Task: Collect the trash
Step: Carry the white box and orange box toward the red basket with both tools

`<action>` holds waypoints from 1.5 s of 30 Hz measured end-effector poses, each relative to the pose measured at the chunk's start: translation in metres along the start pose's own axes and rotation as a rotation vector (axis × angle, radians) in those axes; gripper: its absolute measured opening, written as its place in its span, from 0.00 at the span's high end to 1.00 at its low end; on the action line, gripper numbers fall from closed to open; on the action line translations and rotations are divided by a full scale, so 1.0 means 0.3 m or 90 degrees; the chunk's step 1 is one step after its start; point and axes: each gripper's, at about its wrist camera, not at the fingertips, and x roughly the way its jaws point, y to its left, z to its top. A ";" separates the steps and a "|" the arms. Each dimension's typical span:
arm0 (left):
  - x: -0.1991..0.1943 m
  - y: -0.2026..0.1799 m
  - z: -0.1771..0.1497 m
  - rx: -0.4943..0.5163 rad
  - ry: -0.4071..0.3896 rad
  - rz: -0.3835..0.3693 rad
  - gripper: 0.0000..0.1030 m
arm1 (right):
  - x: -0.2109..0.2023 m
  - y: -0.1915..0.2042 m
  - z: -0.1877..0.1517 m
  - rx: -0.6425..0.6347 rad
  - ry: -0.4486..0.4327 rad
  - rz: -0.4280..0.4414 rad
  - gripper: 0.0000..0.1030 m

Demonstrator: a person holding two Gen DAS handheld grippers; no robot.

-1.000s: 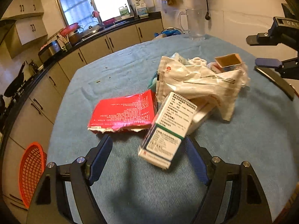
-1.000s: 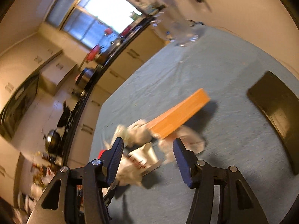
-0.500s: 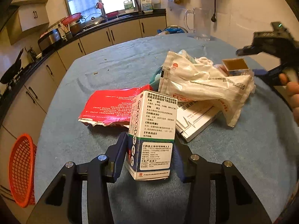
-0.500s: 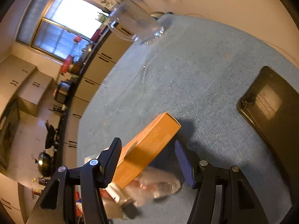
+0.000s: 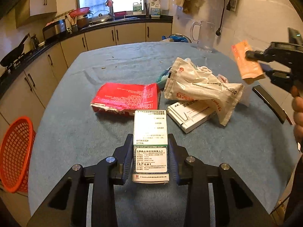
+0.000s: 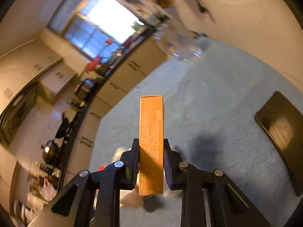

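At bottom centre of the left wrist view, the left gripper point(image 5: 150, 158) has just closed on the white medicine box point(image 5: 150, 143), now upright; farther right, the right gripper point(image 6: 151, 160) pinches the orange box point(image 6: 151, 143) clear of the pile (basket point(image 5: 15, 153) next, probably).

Surface point(image 5: 75, 136), left-wrist view: medicine box point(image 5: 150, 145) at 6 o'clock, between the pads of the left claw point(image 5: 150, 158). Torn packet point(image 5: 125, 99) at 11 o'clock of the box, flat on the surface. Flat carton point(image 5: 189, 116) at 2 o'clock, partly under a crumpled bag point(image 5: 200, 89). Pitcher point(image 5: 203, 35) at the far edge, 1 o'clock. Basket point(image 5: 15, 153) off the surface edge, 9 o'clock. Right claw point(image 5: 265, 66) at 3 o'clock, above the surface, gripping a long box point(image 5: 246, 62).
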 end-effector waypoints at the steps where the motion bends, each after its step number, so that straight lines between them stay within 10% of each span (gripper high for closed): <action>1: -0.005 0.001 -0.007 -0.001 -0.001 0.001 0.68 | -0.019 0.026 -0.016 -0.019 -0.006 0.010 0.76; 21: -0.132 0.147 -0.080 -0.065 -0.031 0.032 0.68 | 0.062 0.351 -0.333 -0.207 0.104 0.098 0.76; 45: -0.177 0.240 -0.111 -0.110 -0.054 0.044 0.68 | 0.147 0.446 -0.433 -0.258 0.161 0.092 0.76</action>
